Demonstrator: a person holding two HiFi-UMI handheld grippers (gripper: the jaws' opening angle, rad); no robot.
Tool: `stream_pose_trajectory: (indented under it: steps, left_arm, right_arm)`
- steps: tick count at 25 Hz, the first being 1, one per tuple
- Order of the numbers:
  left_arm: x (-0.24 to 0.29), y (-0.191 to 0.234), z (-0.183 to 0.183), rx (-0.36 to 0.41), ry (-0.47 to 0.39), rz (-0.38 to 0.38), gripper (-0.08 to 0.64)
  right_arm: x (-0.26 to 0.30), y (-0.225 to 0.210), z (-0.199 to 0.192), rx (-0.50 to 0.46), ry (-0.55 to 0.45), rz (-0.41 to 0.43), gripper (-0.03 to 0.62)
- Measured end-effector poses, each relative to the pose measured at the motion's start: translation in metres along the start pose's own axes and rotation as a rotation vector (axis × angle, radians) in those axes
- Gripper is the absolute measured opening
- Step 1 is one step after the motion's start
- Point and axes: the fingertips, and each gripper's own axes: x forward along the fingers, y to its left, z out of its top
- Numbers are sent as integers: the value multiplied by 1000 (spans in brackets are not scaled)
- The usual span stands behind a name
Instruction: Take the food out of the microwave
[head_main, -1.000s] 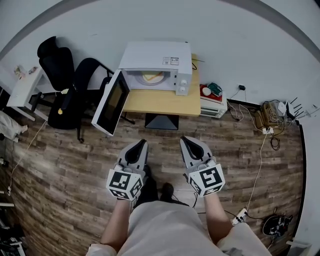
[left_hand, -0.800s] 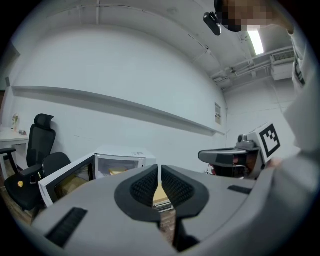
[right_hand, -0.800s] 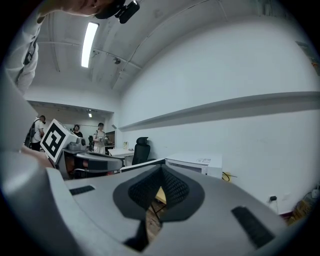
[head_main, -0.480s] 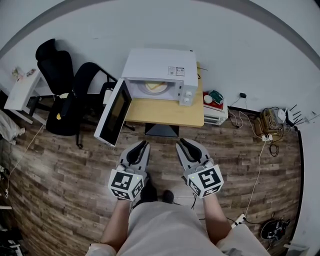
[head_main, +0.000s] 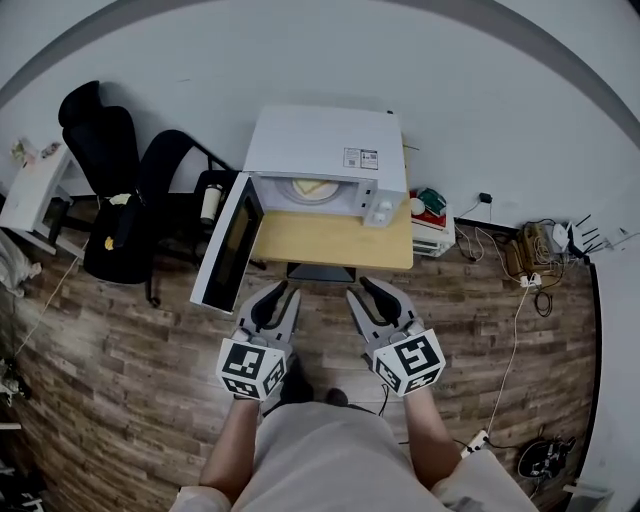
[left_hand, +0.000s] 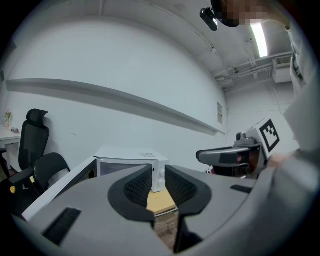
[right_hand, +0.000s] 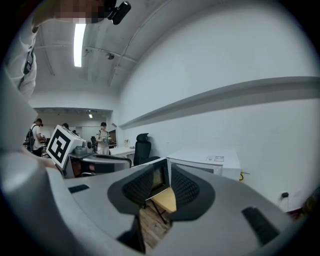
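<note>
Microwave (head_main: 325, 150), white, stands on a small wooden table (head_main: 335, 240) against a pale wall, with its door (head_main: 228, 245) swung fully open to the left. Compared with a second ago, the microwave and table look larger and sit lower in the head view, and both grippers now reach almost to the table's front edge. The right gripper (head_main: 368, 298) has just been opening its jaws. They now stand apart with nothing between them, and only the open door and the table edge show through the gap. The left gripper (head_main: 272, 300) also has its jaws slightly apart and grips nothing, with the microwave's control panel visible between them. The food (head_main: 312, 187) is still inside the microwave cavity. It looks like a flat, pale yellow portion on a round, light plate, and its details are too small to make out. There is one microwave, one table, one portion of food and two grippers, each with a marker cube. Two black office chairs (head_main: 100, 140) stand to the left of the table, and one low white storage unit (head_main: 432, 228) stands to its right on the wood-plank floor (head_main: 130, 340).
</note>
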Motion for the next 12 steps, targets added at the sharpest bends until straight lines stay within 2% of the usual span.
stream_pose_trajectory:
  steps: [12]
  left_arm:
    - [34,63,-2,-12,36,-75,61]
  right_arm:
    - [70,-16,-5,90,22,-88,100]
